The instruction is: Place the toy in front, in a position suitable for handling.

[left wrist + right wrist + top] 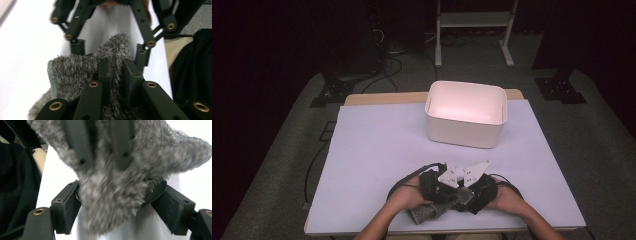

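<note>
— Jaws?
— My left gripper [116, 75] is clenched on a fold of the fuzzy grey sock [72, 72]; my right gripper's [117, 202] jaws are spread wide around its other end, touching it, likely to stretch it open.
— Where?
— Near table [377, 145] edge.
— Count?
— One sock, one white bin [464, 130], two grippers.

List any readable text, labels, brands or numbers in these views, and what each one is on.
None: no words, labels, brands or numbers can be read.
The white bin is plain.
The grey fuzzy sock bears no tag that can be seen.
The left gripper and the right gripper carry no markings, just brass rivets.
</note>
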A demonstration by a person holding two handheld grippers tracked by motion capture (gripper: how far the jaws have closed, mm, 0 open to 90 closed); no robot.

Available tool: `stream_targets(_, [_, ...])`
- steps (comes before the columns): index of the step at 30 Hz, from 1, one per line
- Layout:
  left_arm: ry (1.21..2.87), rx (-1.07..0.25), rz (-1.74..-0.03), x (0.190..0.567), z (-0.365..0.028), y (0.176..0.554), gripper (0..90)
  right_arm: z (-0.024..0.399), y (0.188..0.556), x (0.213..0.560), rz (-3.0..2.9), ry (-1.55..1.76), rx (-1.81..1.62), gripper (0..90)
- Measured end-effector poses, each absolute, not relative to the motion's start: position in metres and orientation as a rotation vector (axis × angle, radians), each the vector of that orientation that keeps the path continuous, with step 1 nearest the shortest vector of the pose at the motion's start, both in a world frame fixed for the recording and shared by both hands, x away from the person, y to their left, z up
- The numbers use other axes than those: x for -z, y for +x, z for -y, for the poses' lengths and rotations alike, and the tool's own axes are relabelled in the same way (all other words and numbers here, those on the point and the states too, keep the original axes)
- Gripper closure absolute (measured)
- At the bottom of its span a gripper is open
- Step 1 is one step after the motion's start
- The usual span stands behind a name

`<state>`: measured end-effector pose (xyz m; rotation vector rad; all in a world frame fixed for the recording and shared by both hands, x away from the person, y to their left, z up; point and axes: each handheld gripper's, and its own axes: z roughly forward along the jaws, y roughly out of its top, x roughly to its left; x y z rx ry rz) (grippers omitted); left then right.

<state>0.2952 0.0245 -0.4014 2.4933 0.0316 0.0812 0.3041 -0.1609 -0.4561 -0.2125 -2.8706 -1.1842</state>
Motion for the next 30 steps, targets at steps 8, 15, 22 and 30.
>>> stream_targets(8, [2.515, -0.146, -0.074, 0.399, -0.029, 0.304, 79.3, 0.159, 0.304, 0.456, 2.876, -0.215, 1.182, 23.7])
stream_targets(15, [2.525, -0.122, -0.068, 0.397, -0.037, 0.304, 79.2, 0.158, 0.304, 0.456, 2.878, -0.213, 1.183, 23.7])
stream_targets(22, [2.554, -0.147, -0.158, 0.395, -0.071, 0.308, 79.1, 0.158, 0.304, 0.456, 2.874, -0.209, 1.185, 23.8])
stream_targets(30, [2.598, -0.142, -0.192, 0.397, -0.094, 0.309, 79.2, 0.158, 0.305, 0.456, 2.872, -0.209, 1.183, 23.8])
